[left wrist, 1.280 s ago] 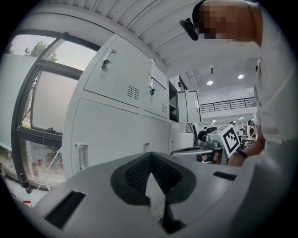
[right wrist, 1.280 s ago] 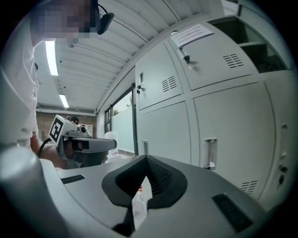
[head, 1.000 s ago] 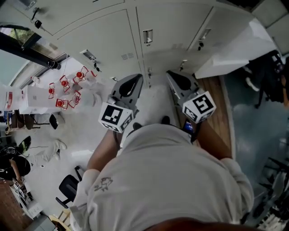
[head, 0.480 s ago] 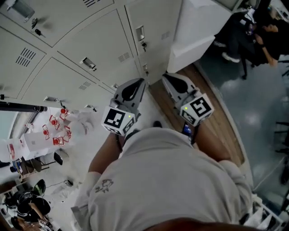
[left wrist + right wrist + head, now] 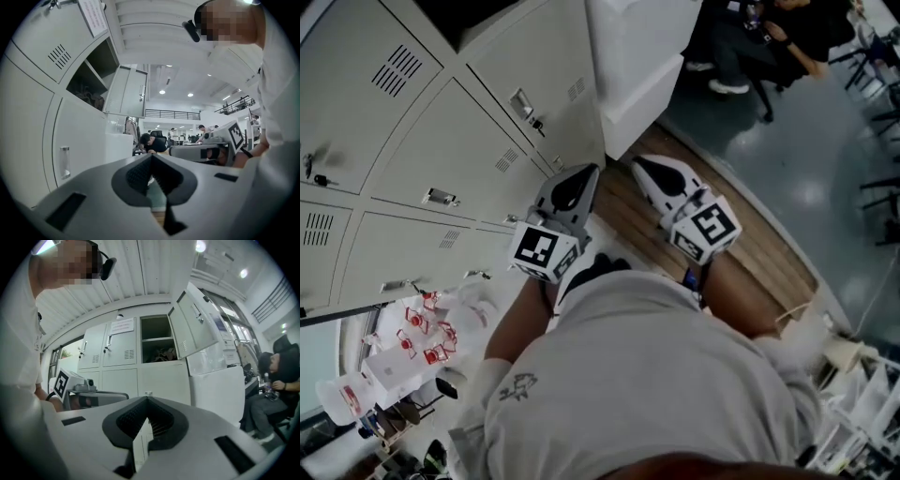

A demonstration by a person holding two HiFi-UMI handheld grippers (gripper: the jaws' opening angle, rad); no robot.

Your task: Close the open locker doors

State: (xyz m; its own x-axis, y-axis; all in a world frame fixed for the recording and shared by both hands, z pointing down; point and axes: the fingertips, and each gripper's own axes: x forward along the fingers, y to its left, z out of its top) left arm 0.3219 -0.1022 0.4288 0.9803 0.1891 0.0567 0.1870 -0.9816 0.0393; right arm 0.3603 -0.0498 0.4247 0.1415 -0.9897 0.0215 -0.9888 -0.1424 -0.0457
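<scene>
Right gripper view: the open locker door (image 5: 197,324) hung swung out beside its dark compartment (image 5: 157,341), long axis upright. The right gripper (image 5: 146,404) sat below and left of that door and well apart from it. The left gripper (image 5: 152,159) sat below and right of it. The right one was judged marginally nearer. Both grippers' fingers were pressed together, holding nothing and touching nothing.
</scene>
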